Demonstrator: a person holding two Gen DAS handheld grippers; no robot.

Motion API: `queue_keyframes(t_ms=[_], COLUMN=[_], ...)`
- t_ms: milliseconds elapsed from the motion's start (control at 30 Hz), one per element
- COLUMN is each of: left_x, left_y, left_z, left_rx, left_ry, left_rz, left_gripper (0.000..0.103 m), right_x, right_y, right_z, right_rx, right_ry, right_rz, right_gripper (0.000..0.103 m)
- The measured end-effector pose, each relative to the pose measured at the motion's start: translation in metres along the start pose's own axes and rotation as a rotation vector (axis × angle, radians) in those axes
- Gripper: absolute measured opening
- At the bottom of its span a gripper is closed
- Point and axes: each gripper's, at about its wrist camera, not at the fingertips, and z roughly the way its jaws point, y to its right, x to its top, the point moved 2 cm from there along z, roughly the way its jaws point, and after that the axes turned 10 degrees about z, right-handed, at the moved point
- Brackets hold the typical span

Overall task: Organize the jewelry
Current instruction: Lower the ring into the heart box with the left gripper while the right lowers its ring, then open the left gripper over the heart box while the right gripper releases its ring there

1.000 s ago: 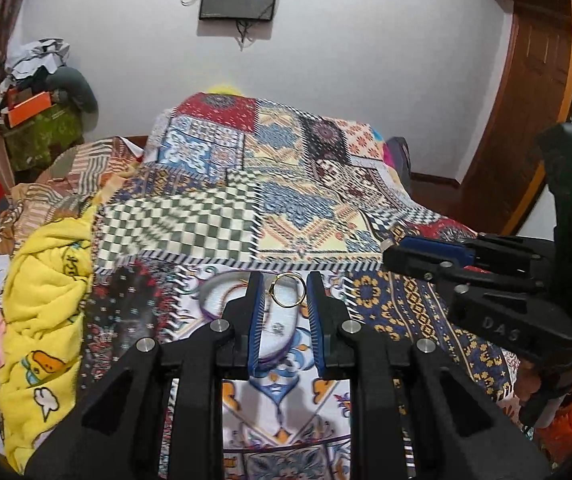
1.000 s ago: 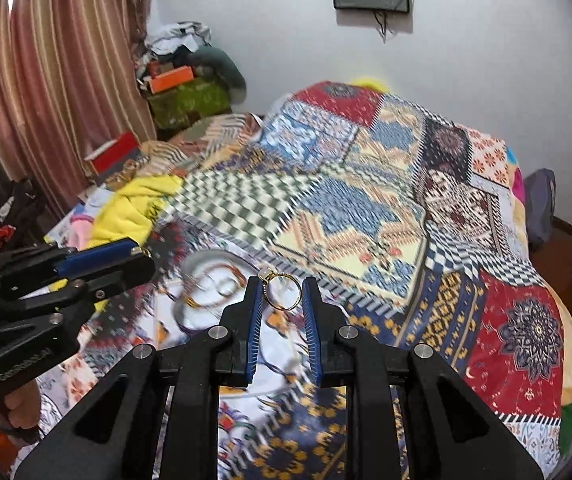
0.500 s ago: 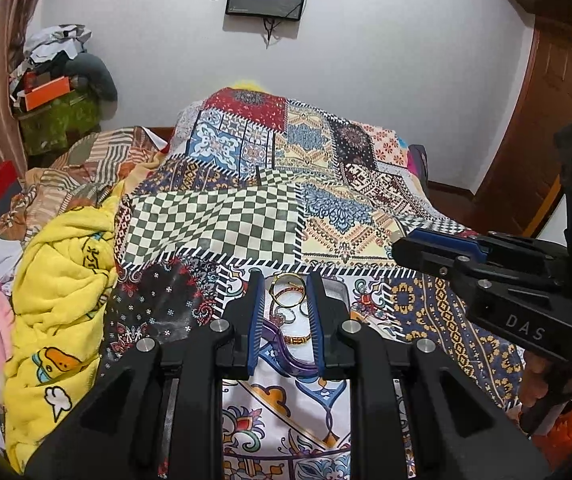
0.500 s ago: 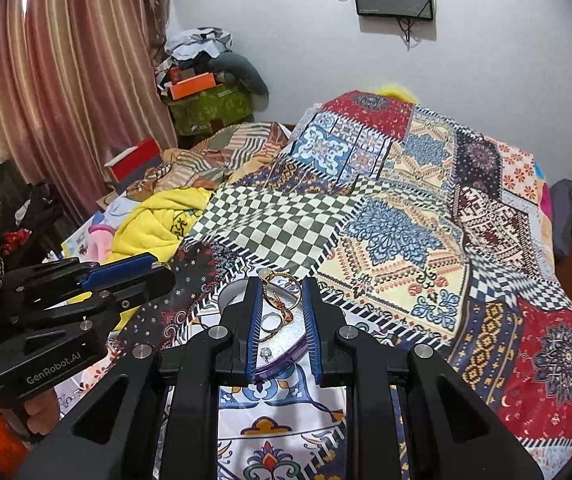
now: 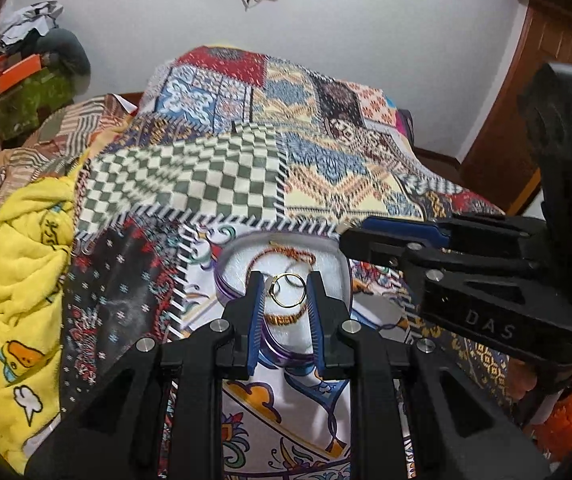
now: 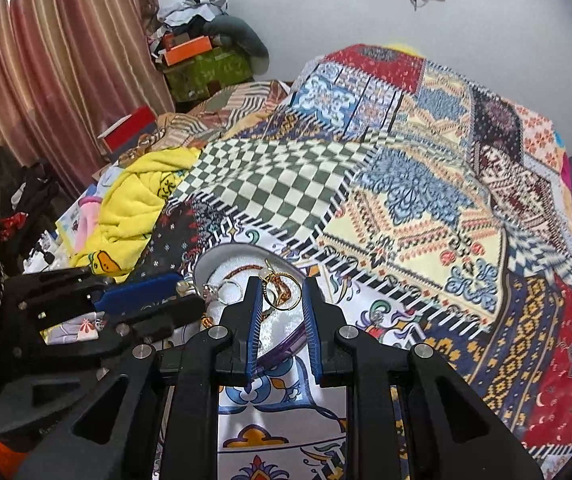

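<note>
A white oval dish (image 5: 233, 257) with a purple rim lies on the bedspread and holds a beaded bracelet (image 5: 285, 319) and a reddish chain (image 5: 286, 254). My left gripper (image 5: 285, 281) hangs just above it, shut on a thin gold hoop (image 5: 289, 290) that spans its blue pads. In the right wrist view the dish (image 6: 208, 262) sits under my right gripper (image 6: 282, 287), which is shut on a second gold hoop (image 6: 283, 293). A silver ring (image 6: 228, 289) lies in the dish. Each view shows the other gripper from the side: the right gripper (image 5: 352, 235), the left gripper (image 6: 188, 298).
A patchwork bedspread (image 5: 206, 176) covers the bed. A yellow blanket (image 5: 22, 280) is bunched at its left edge. Boxes and clothes (image 6: 202, 52) are piled in the far corner beside a striped curtain (image 6: 46, 60). A wooden door (image 5: 526, 120) stands at the right.
Both grippers have moved toward the dish and lower, each still holding its hoop. The dish now lies directly under both sets of fingertips.
</note>
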Motion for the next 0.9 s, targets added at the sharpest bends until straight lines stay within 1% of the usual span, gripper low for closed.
queue_keyframes(t_ms=[167,433,767,867,900], left_x=[-0.006,-0.006,-0.004,-0.004,-0.003], left_y=[0.002,0.003,0.002,0.003,0.003], left_z=[0.009,0.012,0.010,0.008,0.007], left_rx=[-0.017,-0.024,-0.014,-0.007,-0.006], left_ry=[-0.024,-0.027,-0.028,-0.028,-0.029], left_rz=[0.003,0.013,0.014,0.017,0.019], left_gripper=[0.020,0.020,0.020,0.020,0.020], right_x=[-0.004,-0.004,-0.002,0.000,0.001], right_y=[0.001,0.003,0.001,0.002,0.002], right_z=[0.007,0.014,0.012,0.008,0.007], right_rx=[0.018,0.023,0.023,0.032,0.031], right_ry=[-0.030,-0.059,-0.067,-0.067,-0.063], right_rz=[0.009,0.017,0.005,0.016,0.015], right_gripper=[0.018,0.018,0.019,0.021,0.025])
